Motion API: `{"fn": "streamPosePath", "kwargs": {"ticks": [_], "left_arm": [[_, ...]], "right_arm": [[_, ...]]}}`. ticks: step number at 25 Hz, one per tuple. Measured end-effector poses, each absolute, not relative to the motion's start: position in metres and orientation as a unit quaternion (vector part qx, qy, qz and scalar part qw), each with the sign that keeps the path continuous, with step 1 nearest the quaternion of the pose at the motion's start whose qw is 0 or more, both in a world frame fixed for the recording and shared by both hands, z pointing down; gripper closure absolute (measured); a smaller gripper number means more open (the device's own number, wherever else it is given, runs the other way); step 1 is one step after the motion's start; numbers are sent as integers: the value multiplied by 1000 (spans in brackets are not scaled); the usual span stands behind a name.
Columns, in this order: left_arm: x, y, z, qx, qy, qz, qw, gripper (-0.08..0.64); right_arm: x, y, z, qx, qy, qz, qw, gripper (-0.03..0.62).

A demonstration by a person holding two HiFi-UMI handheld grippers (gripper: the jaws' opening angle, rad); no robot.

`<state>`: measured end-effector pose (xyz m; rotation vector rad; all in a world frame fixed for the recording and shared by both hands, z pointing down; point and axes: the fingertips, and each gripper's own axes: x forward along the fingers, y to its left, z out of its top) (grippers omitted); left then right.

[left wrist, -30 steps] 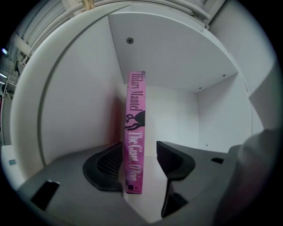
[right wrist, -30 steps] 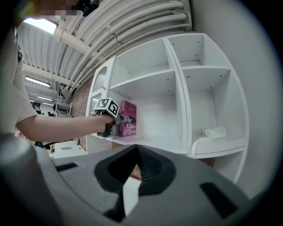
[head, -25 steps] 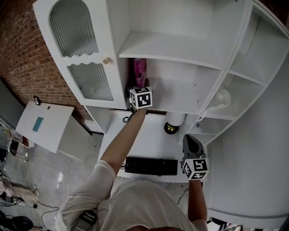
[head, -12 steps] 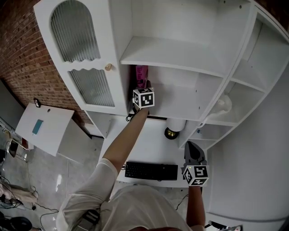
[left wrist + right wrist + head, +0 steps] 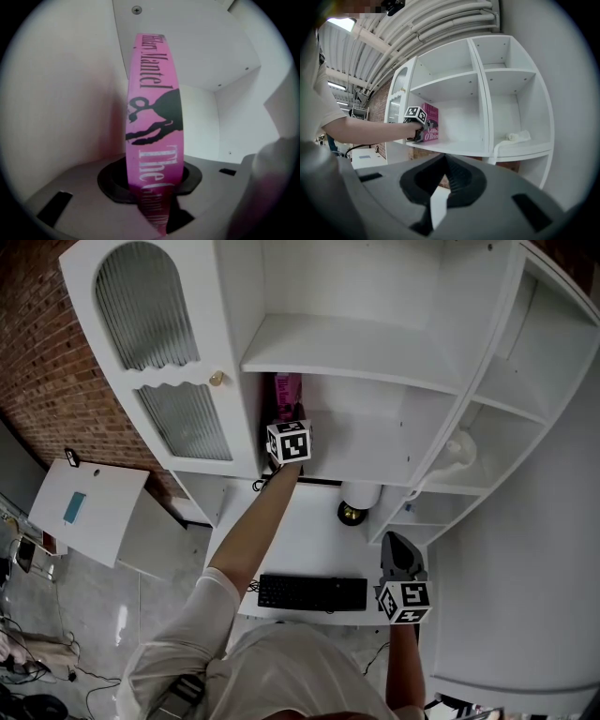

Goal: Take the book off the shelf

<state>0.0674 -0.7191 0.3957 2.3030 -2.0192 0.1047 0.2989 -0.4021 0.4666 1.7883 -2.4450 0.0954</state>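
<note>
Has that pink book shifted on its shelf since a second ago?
No. The pink book stands upright in the same spot, tight against the left wall of its compartment, just under the upper shelf board.

A black keyboard (image 5: 312,592) lies on the white table (image 5: 300,540), near its front edge. Farther back on the table sits a small round dark and gold thing (image 5: 352,514). A white round thing (image 5: 361,493) is just beside it. A white cupboard door (image 5: 150,306) with wavy glass and a little gold knob (image 5: 217,379) stands at the left, by a red brick wall (image 5: 37,362). A white board (image 5: 103,521) with a blue patch (image 5: 76,506) lies low by the gray floor (image 5: 103,615). A white cloth (image 5: 457,448) hangs over a side board of the shelf (image 5: 347,338).
</note>
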Motion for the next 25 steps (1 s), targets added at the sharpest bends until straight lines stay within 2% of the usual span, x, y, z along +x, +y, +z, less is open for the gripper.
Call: {"fn": "streamPosePath", "kwargs": {"ticks": [13,25], "left_arm": [[75,-677,396,775,-630,26,30,430],[75,-595,384,785,-619,3,25,430]], "right_arm": [[293,-381,469,576,-815,31,53,589],[293,-346,475,545,-836,32,52,589]]}}
